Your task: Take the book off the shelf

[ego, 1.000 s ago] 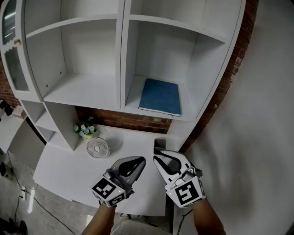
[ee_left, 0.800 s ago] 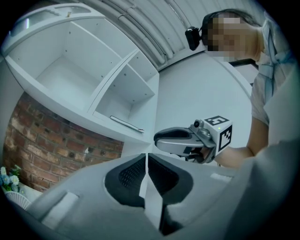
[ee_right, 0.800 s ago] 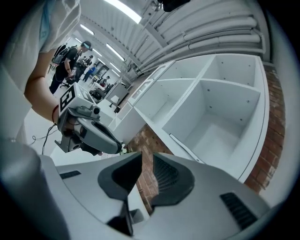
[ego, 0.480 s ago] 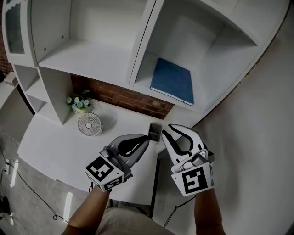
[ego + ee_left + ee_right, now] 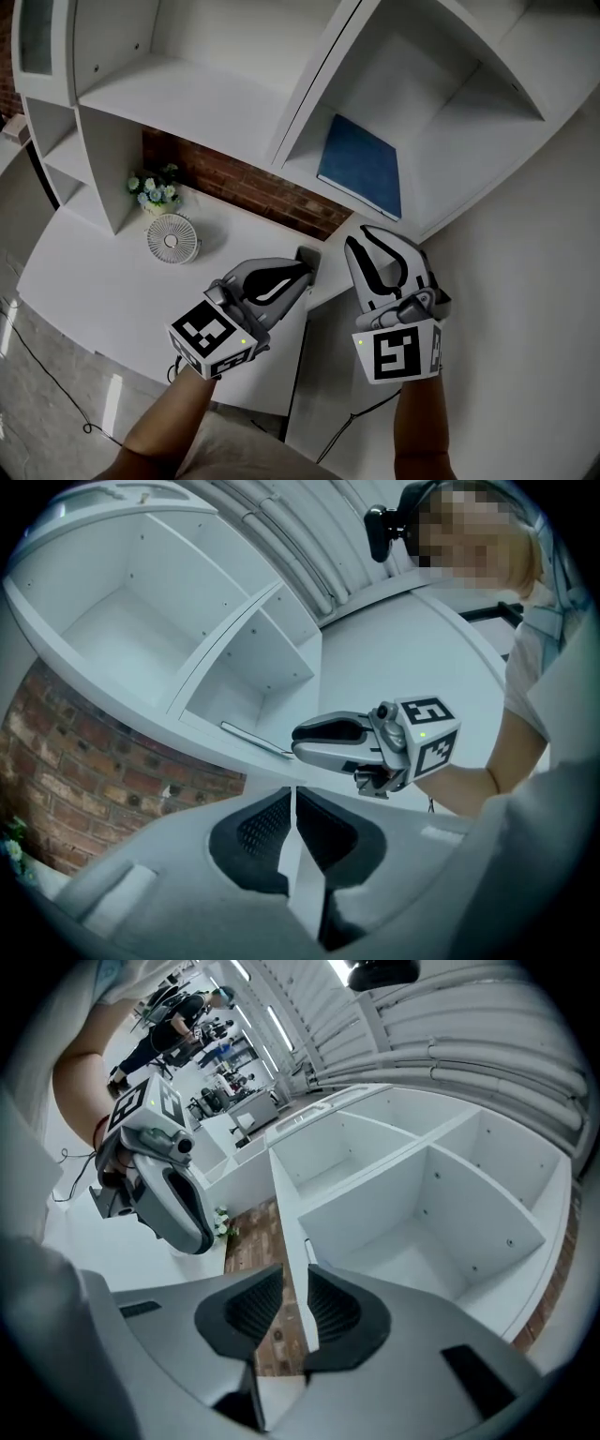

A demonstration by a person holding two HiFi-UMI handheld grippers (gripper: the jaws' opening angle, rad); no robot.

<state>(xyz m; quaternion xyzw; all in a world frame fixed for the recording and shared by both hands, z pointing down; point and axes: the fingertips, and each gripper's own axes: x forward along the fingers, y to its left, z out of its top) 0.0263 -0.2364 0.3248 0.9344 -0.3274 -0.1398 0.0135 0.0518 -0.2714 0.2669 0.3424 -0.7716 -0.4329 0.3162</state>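
The blue book (image 5: 361, 178) lies flat in the lower right compartment of the white shelf unit (image 5: 216, 112); in the left gripper view only its thin edge (image 5: 255, 740) shows. My left gripper (image 5: 305, 267) hovers over the desk's right end, below and left of the book, jaws shut and empty. To its right, my right gripper (image 5: 363, 234) points up at the front edge of the book's compartment, just beneath the book, fingertips together with nothing between them. Neither gripper touches the book. The right gripper (image 5: 298, 733) also shows from the side, just in front of the shelf edge.
A small white fan (image 5: 172, 238) and a pot of flowers (image 5: 155, 192) stand on the white desk (image 5: 103, 281) at the left. Brick wall (image 5: 244, 187) backs the desk. A small grey box (image 5: 309, 255) sits by the left gripper's tips. A white wall (image 5: 525, 309) closes the right side.
Both grippers have risen toward the shelf, the right one now just under the book's compartment. The head view has swung so the shelf sits tilted and closer. Jaws unchanged.
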